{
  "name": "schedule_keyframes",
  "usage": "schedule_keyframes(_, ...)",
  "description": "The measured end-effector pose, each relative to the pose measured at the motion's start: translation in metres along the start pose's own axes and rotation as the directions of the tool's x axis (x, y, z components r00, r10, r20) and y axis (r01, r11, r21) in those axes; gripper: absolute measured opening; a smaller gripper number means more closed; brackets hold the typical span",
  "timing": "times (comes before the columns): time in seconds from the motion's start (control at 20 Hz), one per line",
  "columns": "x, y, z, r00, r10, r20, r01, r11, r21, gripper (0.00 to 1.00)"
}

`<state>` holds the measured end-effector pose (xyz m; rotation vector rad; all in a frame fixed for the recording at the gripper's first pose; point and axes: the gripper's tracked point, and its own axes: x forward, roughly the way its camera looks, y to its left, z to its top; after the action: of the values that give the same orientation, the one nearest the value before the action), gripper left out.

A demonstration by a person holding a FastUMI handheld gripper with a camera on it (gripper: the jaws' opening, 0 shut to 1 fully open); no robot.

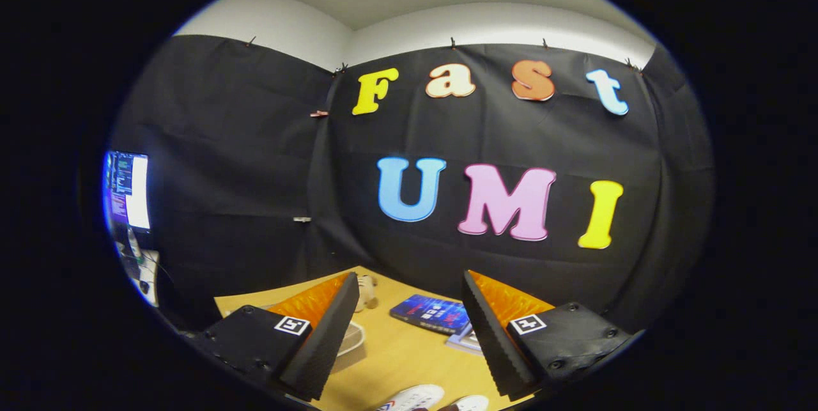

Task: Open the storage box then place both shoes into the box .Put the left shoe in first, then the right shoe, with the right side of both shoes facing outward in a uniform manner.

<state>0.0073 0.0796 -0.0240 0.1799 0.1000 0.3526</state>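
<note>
Two shoes [429, 399] lie low between our fingers, close under the gripper [409, 328], and we see little more than their white toes, one with a striped marking along its side. Which is left and which is right we cannot tell from so small a part. We hold the gripper raised and level above the wooden table [396, 353], its fingers spread wide with nothing between them.

We judge the step in hand to be finding and opening the storage box, which we cannot make out with certainty; a pale rim [353, 337] just behind our left finger may belong to it. To do this well we tip the gripper downward so that the table comes under our eye, settle where the lid's edge lies, and only then narrow the fingers on it.

Beyond the fingers a blue book [431, 312] lies flat on the table, with a paler thing under its near corner, and a small light object [366, 291] sits just past the left fingertip. Away to our left a lit monitor [128, 190] stands.
</note>
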Motion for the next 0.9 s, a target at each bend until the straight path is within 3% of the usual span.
schedule_keyframes(0.1, 0.004, 0.018, -0.018, 0.994, 0.097, -0.053, -0.093, 0.993, 0.078, 0.98)
schedule_keyframes(0.2, 0.008, 0.038, -0.034, 0.975, 0.201, -0.092, -0.177, 0.961, 0.214, 0.98)
schedule_keyframes(0.3, 0.01, 0.062, -0.053, 0.939, 0.323, -0.119, -0.26, 0.891, 0.372, 0.99)
schedule_keyframes(0.4, 0.012, 0.077, -0.072, 0.904, 0.402, -0.143, -0.292, 0.829, 0.478, 0.98)
schedule_keyframes(0.5, 0.014, 0.096, -0.089, 0.862, 0.485, -0.149, -0.315, 0.741, 0.593, 0.98)
schedule_keyframes(0.75, 0.024, 0.13, -0.141, 0.77, 0.62, -0.153, -0.226, 0.489, 0.843, 0.98)
schedule_keyframes(0.9, 0.03, 0.135, -0.198, 0.747, 0.634, -0.201, -0.122, 0.427, 0.896, 0.98)
